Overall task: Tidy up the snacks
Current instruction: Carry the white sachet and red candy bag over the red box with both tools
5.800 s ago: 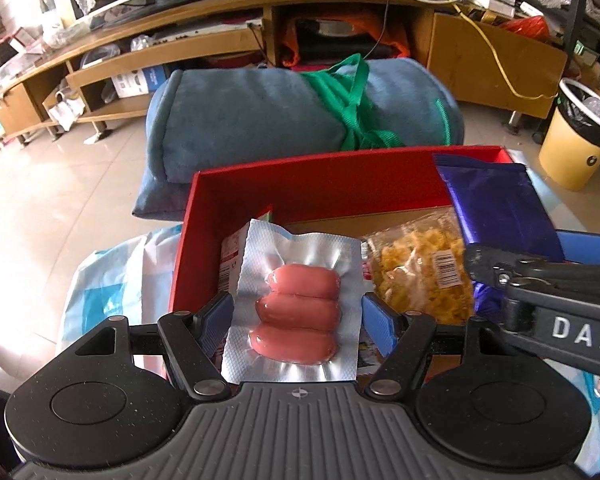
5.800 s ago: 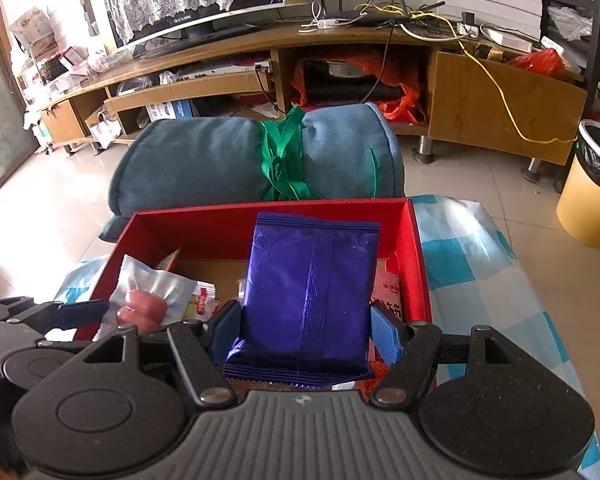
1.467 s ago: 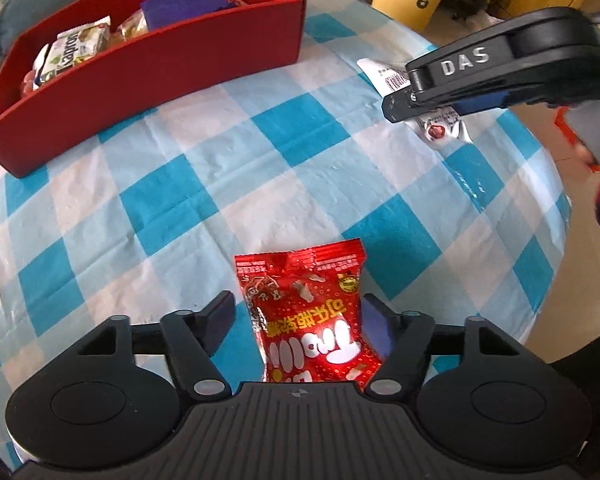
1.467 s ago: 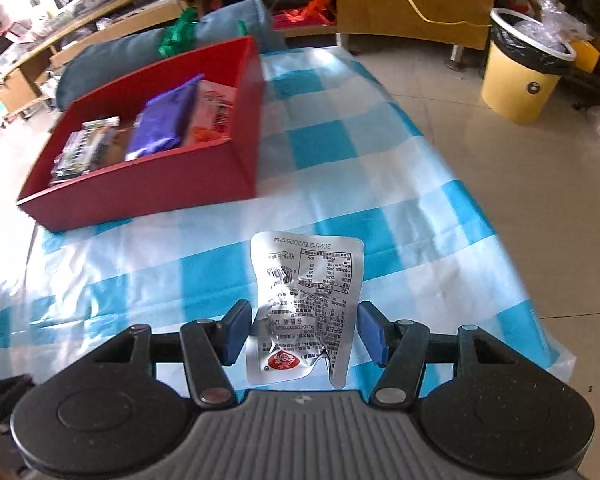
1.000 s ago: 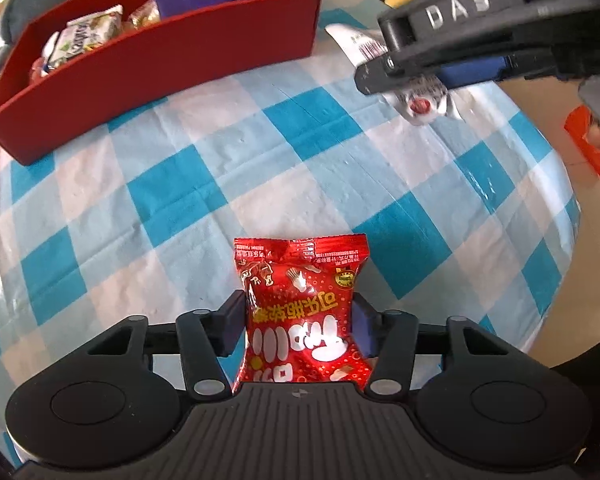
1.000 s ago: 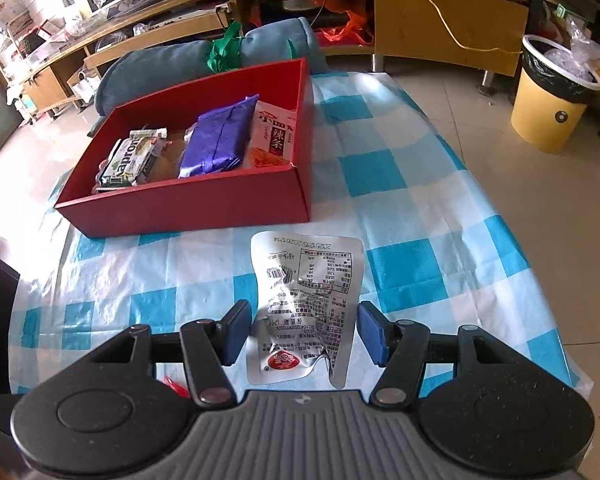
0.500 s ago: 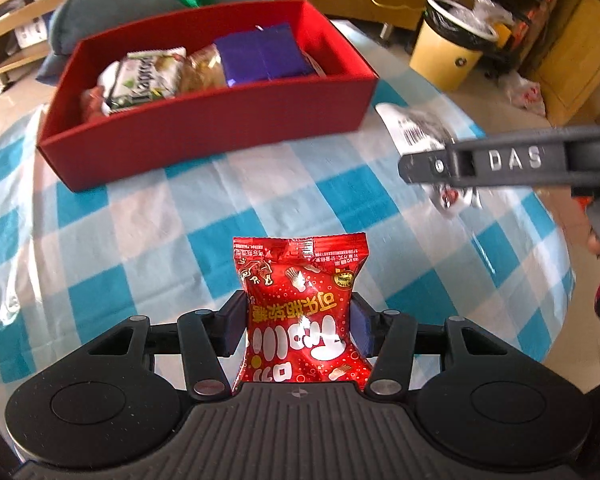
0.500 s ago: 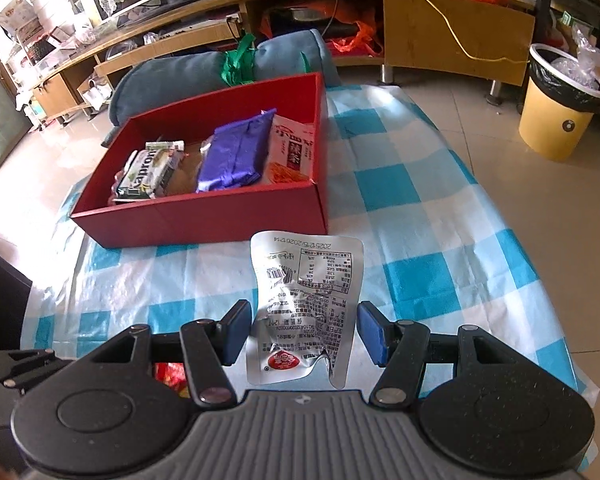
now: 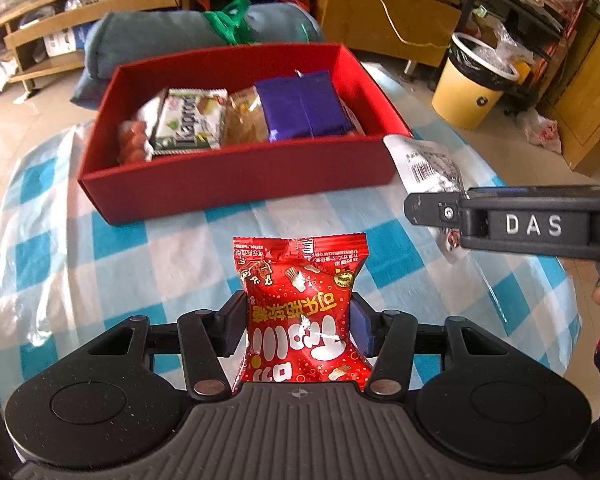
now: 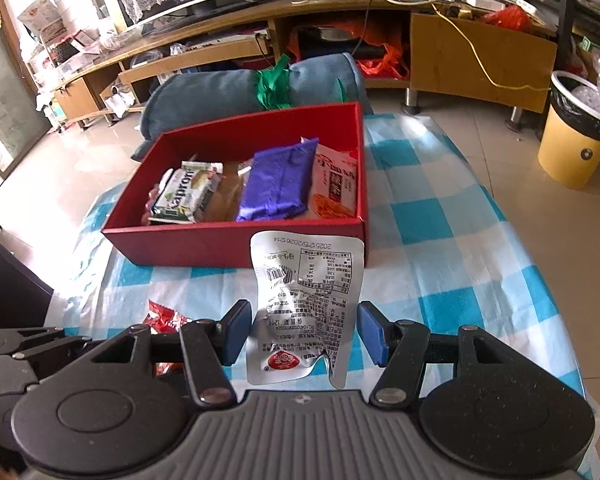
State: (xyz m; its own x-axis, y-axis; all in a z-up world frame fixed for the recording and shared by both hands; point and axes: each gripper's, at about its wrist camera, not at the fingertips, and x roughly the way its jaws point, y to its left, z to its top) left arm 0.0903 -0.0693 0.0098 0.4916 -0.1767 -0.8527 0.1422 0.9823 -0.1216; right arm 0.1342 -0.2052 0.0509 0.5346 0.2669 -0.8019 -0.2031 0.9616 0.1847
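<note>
Our left gripper (image 9: pixel 298 326) is clamped tight on the red candy pouch (image 9: pixel 302 312), held clear of the checked tablecloth (image 9: pixel 100 264). To its right, our right gripper (image 10: pixel 298 334) carries the silver foil packet (image 10: pixel 306 300); its pads seem to stand slightly off the edges, so that grip looks light. We should keep both level and lower each into a free gap in the red box (image 9: pixel 236 176) — not onto its wall. Two packets are in hand; roughly six lie in the box — some overlap.
</note>
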